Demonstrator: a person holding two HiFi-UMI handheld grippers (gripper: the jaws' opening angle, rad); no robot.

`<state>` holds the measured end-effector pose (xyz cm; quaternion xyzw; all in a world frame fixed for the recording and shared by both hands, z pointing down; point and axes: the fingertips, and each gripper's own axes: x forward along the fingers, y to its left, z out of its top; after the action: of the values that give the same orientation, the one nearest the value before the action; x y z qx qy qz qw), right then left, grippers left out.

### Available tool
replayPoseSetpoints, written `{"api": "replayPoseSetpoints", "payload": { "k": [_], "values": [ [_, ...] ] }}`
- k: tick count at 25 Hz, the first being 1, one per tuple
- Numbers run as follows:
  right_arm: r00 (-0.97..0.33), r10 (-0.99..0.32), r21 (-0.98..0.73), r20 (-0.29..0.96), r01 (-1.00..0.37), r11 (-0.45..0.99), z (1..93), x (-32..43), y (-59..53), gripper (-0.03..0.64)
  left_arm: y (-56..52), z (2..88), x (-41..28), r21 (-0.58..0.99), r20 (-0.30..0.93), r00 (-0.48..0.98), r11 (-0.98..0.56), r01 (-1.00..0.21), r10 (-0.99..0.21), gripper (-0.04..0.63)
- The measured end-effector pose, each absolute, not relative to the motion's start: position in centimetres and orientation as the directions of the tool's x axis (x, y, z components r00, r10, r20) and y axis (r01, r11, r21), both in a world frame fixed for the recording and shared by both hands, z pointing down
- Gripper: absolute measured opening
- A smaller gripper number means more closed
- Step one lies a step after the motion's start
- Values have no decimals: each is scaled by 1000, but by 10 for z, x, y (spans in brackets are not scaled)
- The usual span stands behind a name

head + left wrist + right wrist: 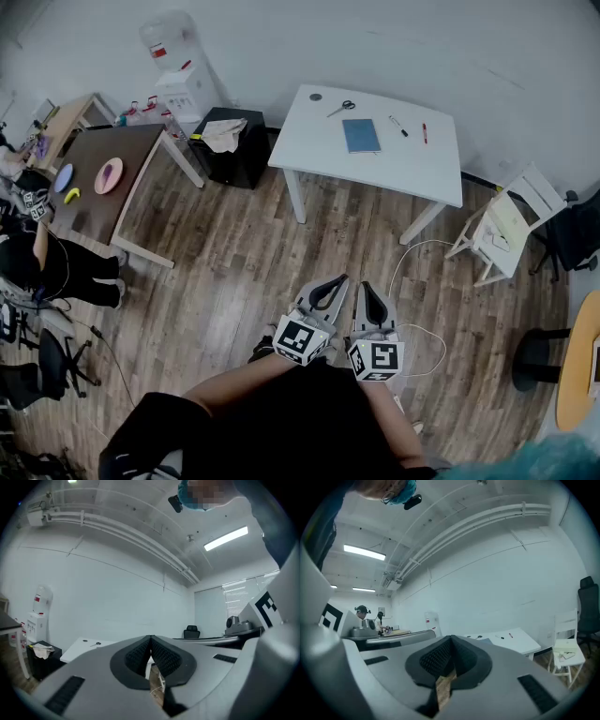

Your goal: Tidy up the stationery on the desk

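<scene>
Across the wooden floor stands the white desk (403, 173). On it lie scissors (343, 107), a blue notebook (361, 136), a black pen (398, 126), a red pen (424, 133) and a small dark round thing (315, 97). My left gripper (337, 282) and right gripper (367, 288) are held side by side, low and well short of the desk, both shut with nothing in them. The left gripper view shows the closed tips of the left gripper (150, 640), with the desk (79, 649) far off. In the right gripper view the right gripper (451, 640) points past the desk (520, 641) and red pen (510, 634).
Left of the desk are a black cabinet (230, 150) with a cloth on it, a water dispenser (186, 80) and a brown table (103, 187) bearing a pink plate (109, 175). A white chair (506, 225) stands right of the desk. A white cable (417, 281) trails across the floor.
</scene>
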<state>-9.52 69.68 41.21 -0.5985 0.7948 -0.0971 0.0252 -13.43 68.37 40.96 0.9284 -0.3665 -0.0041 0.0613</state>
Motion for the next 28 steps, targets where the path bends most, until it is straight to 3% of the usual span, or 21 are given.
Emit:
{"api": "replayPoseSetpoints", "payload": {
  "k": [9, 17, 28],
  "values": [
    [-245, -969, -19, 21, -969, 245, 406, -75, 709, 31, 697, 419, -131, 90, -23, 748, -746, -660, -664, 12],
    [-241, -968, -129, 64, -964, 232, 438, -60, 692, 32, 671, 453, -152, 139, 39, 712, -702, -698, -701, 12],
    [-243, -959, -193, 144, -958, 213, 468, -47, 574, 32, 552, 474, -117, 206, 65, 770, -747, -632, -634, 12]
  ]
}}
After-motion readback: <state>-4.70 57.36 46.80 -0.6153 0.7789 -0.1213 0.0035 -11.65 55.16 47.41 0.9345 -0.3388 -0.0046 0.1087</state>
